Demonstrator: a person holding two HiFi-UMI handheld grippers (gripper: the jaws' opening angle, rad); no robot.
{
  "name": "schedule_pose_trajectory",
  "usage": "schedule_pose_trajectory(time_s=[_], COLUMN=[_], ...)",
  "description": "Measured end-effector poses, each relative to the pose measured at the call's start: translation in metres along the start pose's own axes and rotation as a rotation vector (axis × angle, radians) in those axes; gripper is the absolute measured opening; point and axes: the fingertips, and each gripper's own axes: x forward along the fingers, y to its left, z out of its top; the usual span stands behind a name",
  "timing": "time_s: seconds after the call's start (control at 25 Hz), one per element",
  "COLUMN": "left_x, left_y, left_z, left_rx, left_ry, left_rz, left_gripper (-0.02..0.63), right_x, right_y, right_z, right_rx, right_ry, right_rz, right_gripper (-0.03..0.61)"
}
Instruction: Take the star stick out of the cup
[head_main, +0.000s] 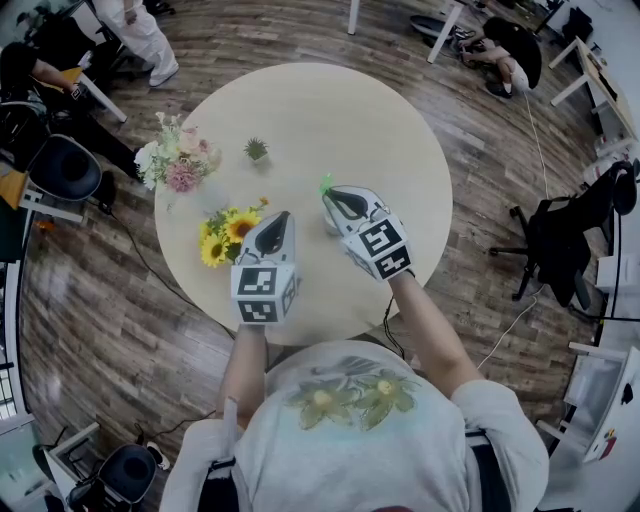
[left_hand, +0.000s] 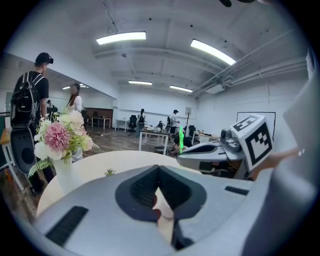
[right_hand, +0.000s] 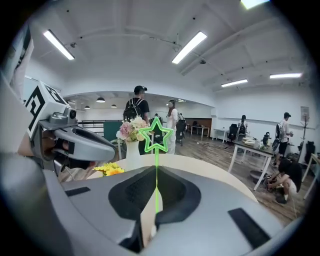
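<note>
The star stick is a thin bright green rod with an outlined star on top. It stands upright between the jaws of my right gripper, which is shut on its shaft. From the head view the star pokes out just past the right gripper, above the round table. My left gripper hovers beside it on the left, near the sunflowers, with its jaws closed together. The left gripper view catches the green stick and the right gripper side-on. I cannot make out the cup in any view.
A vase of pink and white flowers stands at the table's left edge. A bunch of sunflowers and a small potted plant are nearby. Office chairs, desks and several people surround the table.
</note>
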Motion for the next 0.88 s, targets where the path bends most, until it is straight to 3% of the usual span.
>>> schedule_pose_trajectory(time_s=[0.88], left_x=[0.005], left_y=[-0.016], left_z=[0.005], left_rx=[-0.022], left_ry=[-0.014], left_rz=[-0.042], left_gripper=[0.0], right_x=[-0.053], right_y=[-0.01], right_z=[0.037], right_rx=[0.12], right_ry=[-0.159], right_rz=[-0.054], right_gripper=[0.02])
